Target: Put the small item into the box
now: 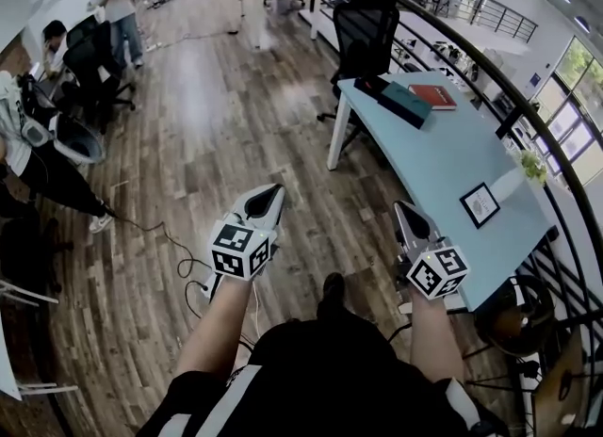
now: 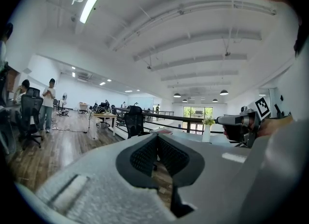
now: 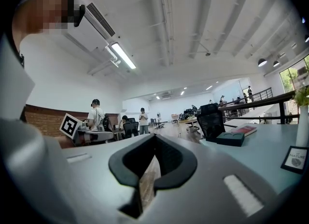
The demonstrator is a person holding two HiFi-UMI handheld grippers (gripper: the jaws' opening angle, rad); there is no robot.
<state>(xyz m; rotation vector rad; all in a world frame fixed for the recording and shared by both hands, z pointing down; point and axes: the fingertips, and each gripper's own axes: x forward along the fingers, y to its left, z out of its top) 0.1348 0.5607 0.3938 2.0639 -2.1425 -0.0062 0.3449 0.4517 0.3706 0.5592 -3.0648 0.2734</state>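
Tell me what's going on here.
A person stands on the wooden floor beside a light blue table, holding a tool in each hand. The left tool and right tool are both shut and empty. A dark teal box, a red book and a small framed card lie on the table, untouched. Nothing is being handled yet.

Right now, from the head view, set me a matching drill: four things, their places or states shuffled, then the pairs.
1 red book
2 framed card
3 office chair
4 left gripper

A shut, above the wooden floor
B on the table beside the dark box
C on the table's near half
D standing at the table's far end

Pairs: 1-B, 2-C, 3-D, 4-A
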